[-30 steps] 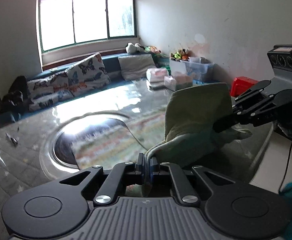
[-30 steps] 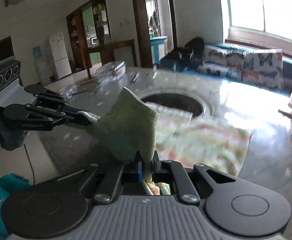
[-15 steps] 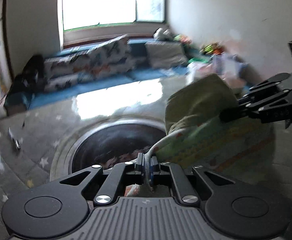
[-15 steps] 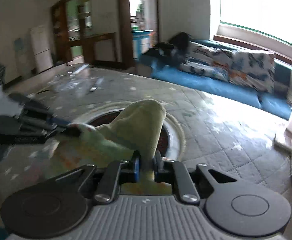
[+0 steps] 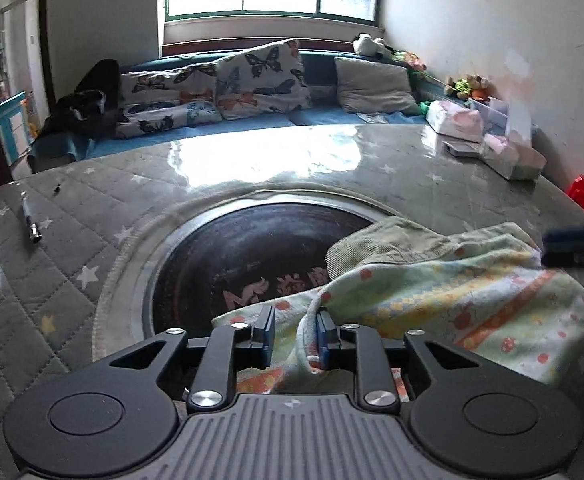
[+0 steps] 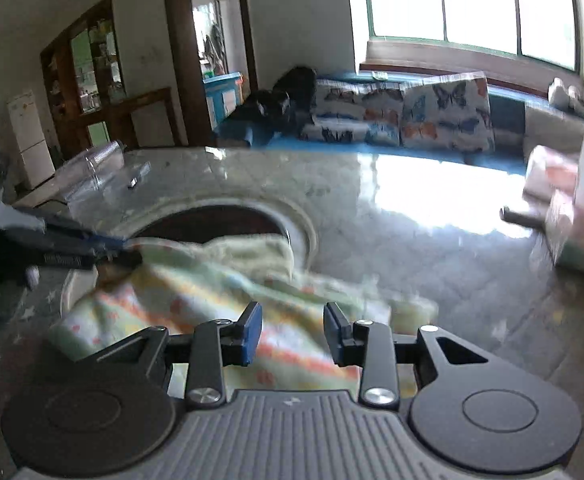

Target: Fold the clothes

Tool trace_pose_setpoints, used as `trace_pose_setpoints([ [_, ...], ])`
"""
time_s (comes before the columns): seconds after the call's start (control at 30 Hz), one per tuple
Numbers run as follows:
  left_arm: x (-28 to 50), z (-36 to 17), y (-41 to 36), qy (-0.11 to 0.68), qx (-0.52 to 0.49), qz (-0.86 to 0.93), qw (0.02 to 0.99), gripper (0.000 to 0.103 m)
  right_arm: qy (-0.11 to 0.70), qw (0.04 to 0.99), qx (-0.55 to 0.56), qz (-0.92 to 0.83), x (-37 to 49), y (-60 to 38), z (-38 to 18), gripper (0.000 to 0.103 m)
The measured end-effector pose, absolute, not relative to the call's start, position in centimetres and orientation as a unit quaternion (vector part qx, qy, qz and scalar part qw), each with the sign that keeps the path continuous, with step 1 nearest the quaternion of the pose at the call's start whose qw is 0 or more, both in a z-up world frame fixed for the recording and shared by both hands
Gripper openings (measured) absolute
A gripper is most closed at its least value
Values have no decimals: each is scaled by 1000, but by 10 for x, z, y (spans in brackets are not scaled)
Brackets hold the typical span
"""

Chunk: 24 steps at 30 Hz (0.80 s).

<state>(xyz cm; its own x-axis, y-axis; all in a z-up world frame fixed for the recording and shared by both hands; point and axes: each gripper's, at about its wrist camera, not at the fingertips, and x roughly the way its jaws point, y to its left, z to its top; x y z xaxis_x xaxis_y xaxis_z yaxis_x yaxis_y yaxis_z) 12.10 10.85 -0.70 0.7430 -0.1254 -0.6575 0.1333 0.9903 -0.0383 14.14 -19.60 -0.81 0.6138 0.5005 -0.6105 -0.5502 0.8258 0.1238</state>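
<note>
A pale green garment with an orange and yellow print (image 5: 464,292) lies folded over on the grey quilted table (image 5: 91,200), partly over the round dark inset (image 5: 243,256). My left gripper (image 5: 294,334) is open, its jaws apart with a fold of the cloth lying loosely between them. My right gripper (image 6: 292,330) is open just above the same garment (image 6: 195,292). The right gripper also shows, blurred, at the right edge of the left wrist view (image 5: 580,244). The left gripper shows at the left of the right wrist view (image 6: 63,244), touching the cloth's corner.
A pen-like tool (image 5: 29,220) lies at the table's left. Boxes and packets (image 5: 492,144) stand at the far right corner. A clear plastic container (image 6: 91,168) sits at the far left. A blue sofa with butterfly cushions (image 5: 251,84) lies behind the table.
Both grippers carried the garment forward and down onto the table, then opened and let it go. The cloth now lies folded over instead of hanging between them.
</note>
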Motion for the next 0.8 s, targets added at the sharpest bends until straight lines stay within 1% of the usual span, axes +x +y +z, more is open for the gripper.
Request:
trace_pose_setpoints([
  [0.07,123,-6,110,349,7,-58,935,29,349,894,-23,281,152,-202,-20,33],
  [0.17,127,-5,117,351,-1,-37,935,29,364,896,-18,252,166,-208,-35,32],
  [0.2,128,-5,120,354,-6,-32,935,29,366,899,-17,241,168,-210,-37,30],
  [0.3,128,-2,126,354,-18,-26,935,29,357,904,-12,233,168,-213,-33,31],
  [0.33,126,1,127,351,-22,-30,936,26,352,907,-17,231,168,-212,-31,31],
  [0.37,125,3,126,348,-25,-35,937,26,350,908,-19,228,169,-211,-31,31],
  [0.53,120,11,101,340,-34,-108,933,23,354,912,-26,203,182,-200,-40,32],
  [0.63,126,5,81,347,-22,-136,928,21,352,915,-41,192,184,-194,-41,32],
  [0.8,156,-12,70,372,-28,-134,918,21,339,918,-43,203,179,-187,-30,32],
])
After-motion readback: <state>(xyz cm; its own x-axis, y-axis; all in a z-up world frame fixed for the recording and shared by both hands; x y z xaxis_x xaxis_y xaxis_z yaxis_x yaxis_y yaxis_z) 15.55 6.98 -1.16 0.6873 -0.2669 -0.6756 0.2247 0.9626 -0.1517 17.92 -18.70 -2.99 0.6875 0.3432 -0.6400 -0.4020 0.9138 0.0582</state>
